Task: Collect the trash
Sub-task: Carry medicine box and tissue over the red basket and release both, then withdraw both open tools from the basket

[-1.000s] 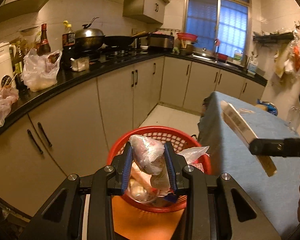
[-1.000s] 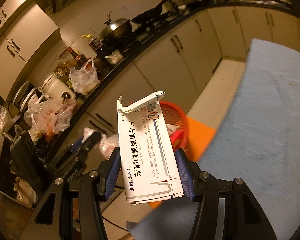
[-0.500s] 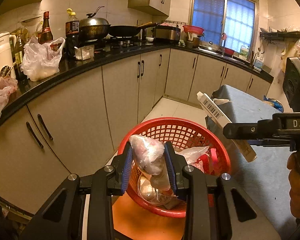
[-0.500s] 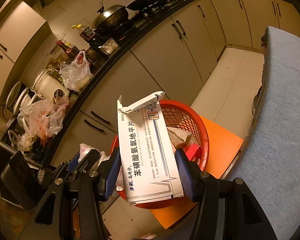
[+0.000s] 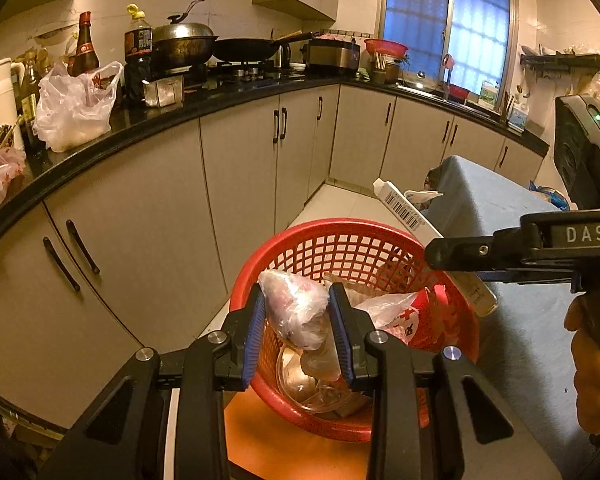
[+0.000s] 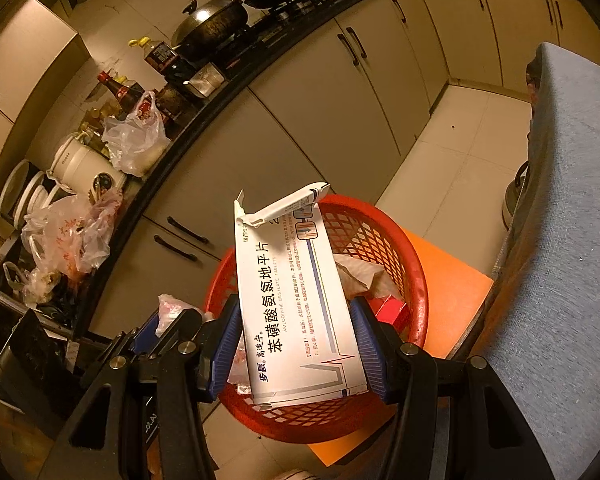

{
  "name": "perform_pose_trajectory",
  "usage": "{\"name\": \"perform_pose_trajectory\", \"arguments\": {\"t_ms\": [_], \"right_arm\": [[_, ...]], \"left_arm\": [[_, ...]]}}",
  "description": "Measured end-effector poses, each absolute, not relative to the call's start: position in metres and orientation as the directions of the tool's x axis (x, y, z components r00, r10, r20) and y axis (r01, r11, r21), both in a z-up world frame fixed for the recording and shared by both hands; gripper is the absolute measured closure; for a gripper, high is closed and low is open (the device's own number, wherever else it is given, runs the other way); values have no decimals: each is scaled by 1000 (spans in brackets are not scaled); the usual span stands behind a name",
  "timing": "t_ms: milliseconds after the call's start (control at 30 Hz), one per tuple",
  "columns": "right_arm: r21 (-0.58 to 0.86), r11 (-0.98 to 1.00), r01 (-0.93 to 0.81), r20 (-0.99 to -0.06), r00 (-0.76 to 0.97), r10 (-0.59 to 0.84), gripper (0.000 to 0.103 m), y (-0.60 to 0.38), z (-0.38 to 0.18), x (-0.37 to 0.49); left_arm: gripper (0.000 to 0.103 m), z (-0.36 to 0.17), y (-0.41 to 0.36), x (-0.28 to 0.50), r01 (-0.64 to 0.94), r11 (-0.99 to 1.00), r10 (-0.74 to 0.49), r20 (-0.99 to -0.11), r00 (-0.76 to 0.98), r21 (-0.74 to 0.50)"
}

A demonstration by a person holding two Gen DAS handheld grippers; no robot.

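Progress of collection, read left to right. Left wrist view, lower centre: left gripper (image 5: 296, 322) clamped narrowly on a crumpled plastic wrapper (image 5: 294, 310), poised above the red basket (image 5: 356, 236), not yet released. Beneath, inside the basket: a clear plastic cup (image 5: 300, 384), a white bag (image 5: 388, 308) and other scraps, judged as trash already gathered. Right of centre, upper rim of the basket: white medicine box (image 5: 404, 210) seen edge-on with its barcode, gripped by the right gripper (image 5: 452, 256), held by a hand (image 5: 592, 376) at the frame's right edge. Far right: blue-covered table (image 5: 500, 200).

Right wrist view, lower left: left gripper (image 6: 156, 328) with wrapper (image 6: 172, 308), beside the basket's (image 6: 416, 264) near rim. Centre: right gripper (image 6: 296, 344) closed at medium width on the medicine box (image 6: 296, 300), end flap open, directly over the basket. Right: table (image 6: 572, 200).

Judged state: two items carried to the basket, both drops outstanding; further trash elsewhere not determinable.

Shown only in the left view: basket contents at depth, the holding hand, the barcode side. Shown only in the right view: printed face and open flap of the box, a red carton (image 6: 392, 308) in the basket, the orange surface (image 6: 452, 292) beneath it.
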State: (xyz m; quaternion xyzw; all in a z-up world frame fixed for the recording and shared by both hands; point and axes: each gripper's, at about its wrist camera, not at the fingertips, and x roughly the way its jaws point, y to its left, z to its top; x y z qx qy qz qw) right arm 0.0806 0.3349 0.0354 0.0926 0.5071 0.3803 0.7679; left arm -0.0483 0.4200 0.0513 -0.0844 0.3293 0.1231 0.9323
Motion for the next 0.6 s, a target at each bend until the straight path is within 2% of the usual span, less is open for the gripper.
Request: {"name": "perform_pose_trajectory", "arguments": {"t_ms": [267,367,433,600], "right_arm": [[530,715,-457,-730,183,658,41,335,23,88],[537,712,-453,-725,183,664,38,330,25,88],[540,708,-455,-718,191,670,38,326,30,86],[543,702,-462,-693,227,685,37,311,48,78]], "left_arm": [[69,47,417,-46,-278,958,169,-634,755,-77],[60,49,417,-47,-281,957,173,-627,760,-76],[49,52,417,-49,-287,955,181,-617,766,-77],[41,62,409,-57,-291,954,195,-593,781,-70]]}}
